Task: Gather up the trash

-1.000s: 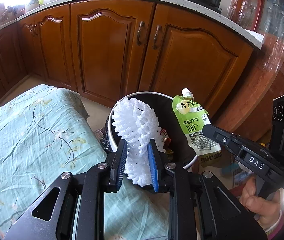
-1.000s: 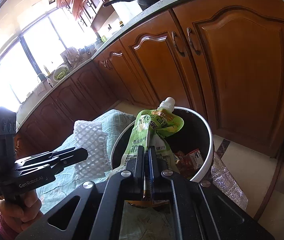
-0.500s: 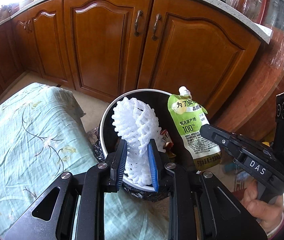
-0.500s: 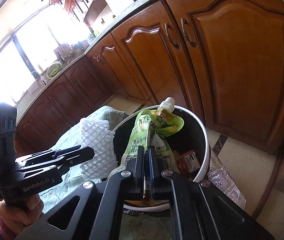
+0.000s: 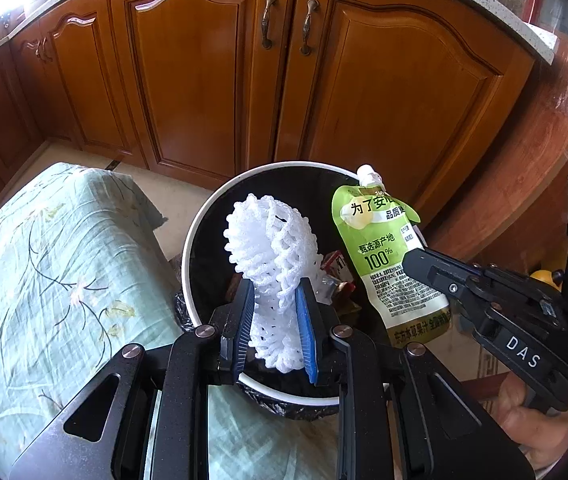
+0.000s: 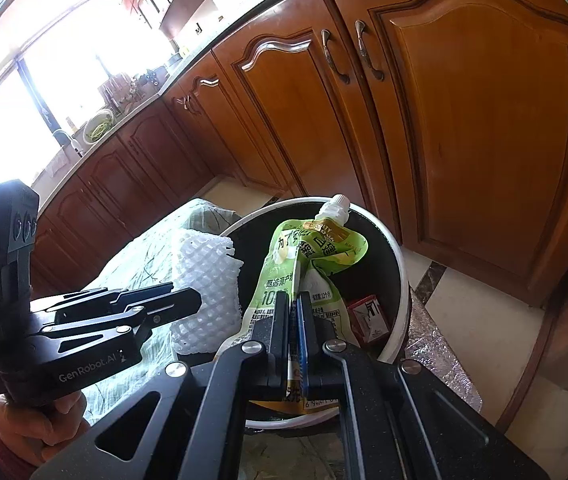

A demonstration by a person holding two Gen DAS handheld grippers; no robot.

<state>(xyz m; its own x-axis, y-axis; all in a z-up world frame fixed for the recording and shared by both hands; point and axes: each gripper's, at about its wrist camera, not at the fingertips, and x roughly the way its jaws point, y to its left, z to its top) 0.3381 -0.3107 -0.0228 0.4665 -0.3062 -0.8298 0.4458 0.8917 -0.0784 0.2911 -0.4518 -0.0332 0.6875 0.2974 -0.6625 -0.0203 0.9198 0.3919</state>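
My left gripper [image 5: 275, 296] is shut on a white foam net sleeve [image 5: 274, 248] and holds it upright over the near part of a round trash bin [image 5: 204, 224] with a white rim and black liner. My right gripper [image 6: 292, 300] is shut on a green juice pouch [image 6: 303, 256] with a white spout, held over the same bin [image 6: 401, 280]. In the left wrist view the pouch [image 5: 383, 256] hangs over the bin's right rim, beside the net. In the right wrist view the net [image 6: 204, 280] is left of the pouch. Red wrappers [image 6: 367, 316] lie inside the bin.
A table with a pale green floral cloth [image 5: 44, 280] lies left of the bin and reaches under my grippers. Brown wooden cabinet doors [image 5: 204, 72] stand close behind the bin. Tiled floor [image 6: 463, 300] is to the bin's right.
Both grippers have moved forward and tilted down, so the bin now sits directly under the net and the pouch. Both grips are unchanged.
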